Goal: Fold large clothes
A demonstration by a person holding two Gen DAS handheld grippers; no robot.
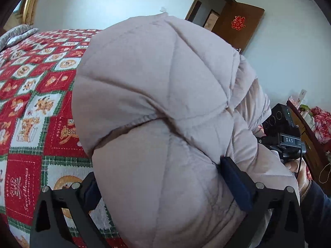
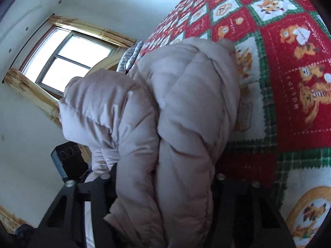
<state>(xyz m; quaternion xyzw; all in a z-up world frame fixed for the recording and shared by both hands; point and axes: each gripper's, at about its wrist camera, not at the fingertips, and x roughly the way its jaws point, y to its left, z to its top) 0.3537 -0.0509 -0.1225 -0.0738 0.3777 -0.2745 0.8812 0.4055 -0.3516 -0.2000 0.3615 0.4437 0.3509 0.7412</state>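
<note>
A bulky pale quilted coat, doubled over, fills the wide-spread left claw and the half-closed right claw above the bed at nine o'clock; laying the fold down squarely looks next.

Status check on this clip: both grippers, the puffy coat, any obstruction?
Left gripper clamped wide on the folded beige coat. Right gripper around the bundle's other end, grip unclear. Coat bunched over the quilt. Nothing in the way.
</note>
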